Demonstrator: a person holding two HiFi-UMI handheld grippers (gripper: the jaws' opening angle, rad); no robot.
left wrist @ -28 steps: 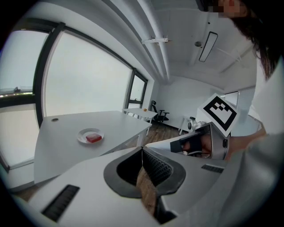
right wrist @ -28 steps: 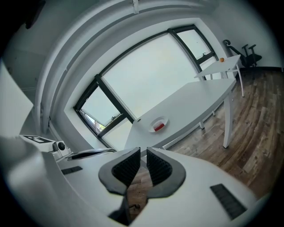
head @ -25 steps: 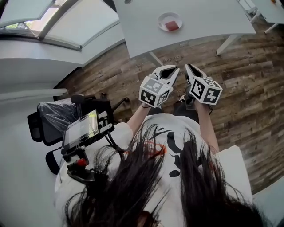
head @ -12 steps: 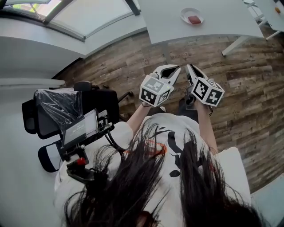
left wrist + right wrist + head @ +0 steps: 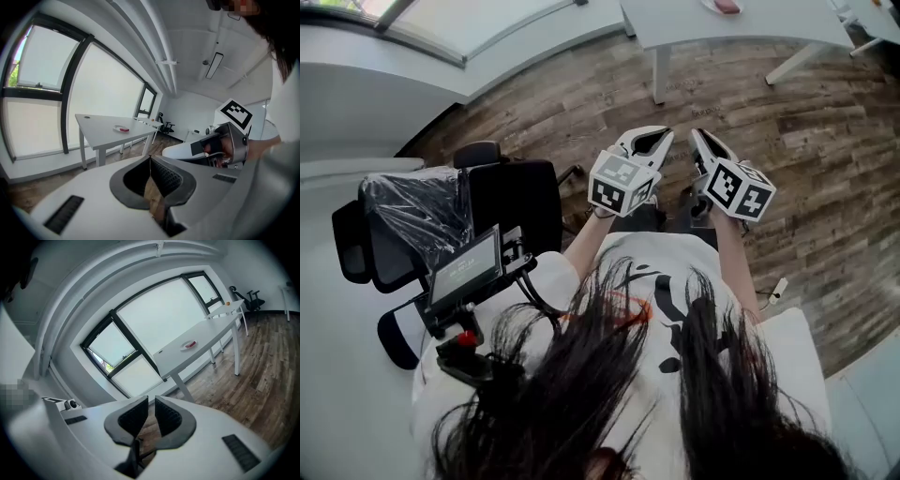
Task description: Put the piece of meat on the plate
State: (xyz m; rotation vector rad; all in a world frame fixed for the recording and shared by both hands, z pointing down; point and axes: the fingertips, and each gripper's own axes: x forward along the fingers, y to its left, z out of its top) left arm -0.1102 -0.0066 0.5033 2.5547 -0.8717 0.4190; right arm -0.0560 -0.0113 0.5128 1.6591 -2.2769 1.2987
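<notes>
1. The left hand-held gripper [image 5: 654, 134] is held out in front of the person, above the wooden floor [image 5: 825, 141]. In the left gripper view its jaws are together at the tips with nothing between them [image 5: 150, 157].
2. The right hand-held gripper [image 5: 697, 137] is just beside the left one, and both point the same way, towards the desk [image 5: 750, 26]. In the right gripper view its jaws stand closed to a thin slit and are empty [image 5: 151, 399].
3. The meat [image 5: 727, 5] is a small red piece lying on the plate [image 5: 712, 6], at the very top edge of the head view.
4. The plate sits on the white desk, well apart from both grippers.
5. The left gripper view shows the same desk [image 5: 93, 126] ahead by the window, with the plate [image 5: 122, 128] near the middle of its top.
6. In the right gripper view the desk [image 5: 201, 357] runs along the window, and the plate [image 5: 189, 345] with the red meat [image 5: 190, 345] lies on it.
7. A black chair [image 5: 511, 202] stands to the person's left.
</notes>
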